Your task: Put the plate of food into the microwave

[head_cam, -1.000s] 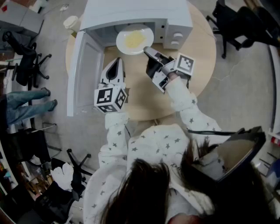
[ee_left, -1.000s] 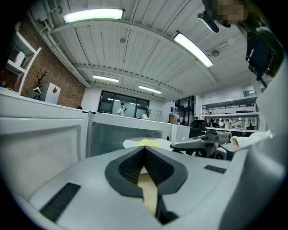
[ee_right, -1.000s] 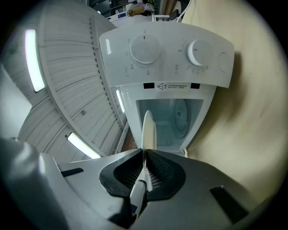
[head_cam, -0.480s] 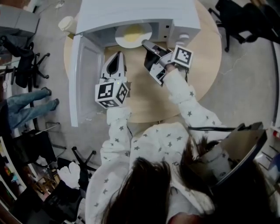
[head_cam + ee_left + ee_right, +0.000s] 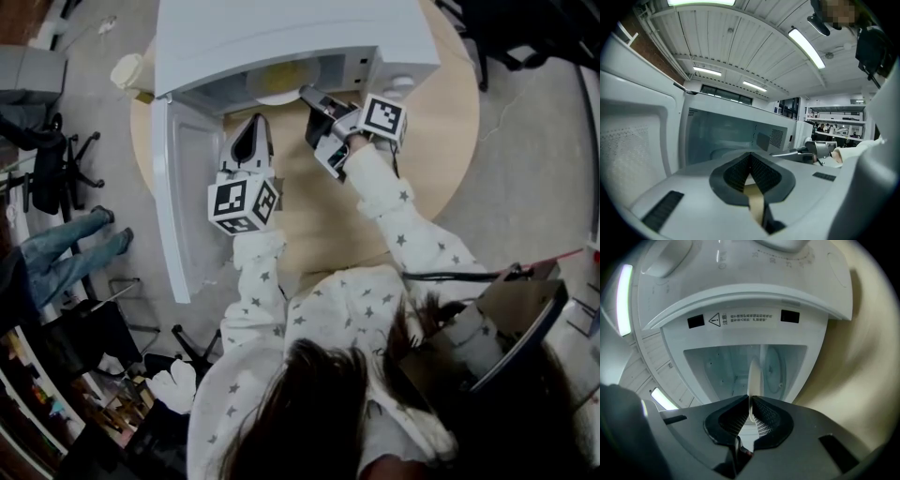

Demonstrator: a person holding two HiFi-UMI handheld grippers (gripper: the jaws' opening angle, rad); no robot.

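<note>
Most of the plate point(image 5: 279, 86) is hidden from us under the roof of the microwave point(image 5: 281, 33) in the head view. Only its near rim and a patch of yellow food show, already inside the cavity. Our right gripper point(image 5: 309, 96) is clenched on that rim, and in its own view we see the plate edge-on, pinched between the pads point(image 5: 764, 418). Our left gripper point(image 5: 251, 129) hovers before the opening, jaws pressed together on nothing. The door point(image 5: 183, 178) stands open to the left, over the round wooden table point(image 5: 427, 150). An office chair point(image 5: 42, 155) and a person's legs point(image 5: 66, 248) in jeans are on the floor beyond.
</note>
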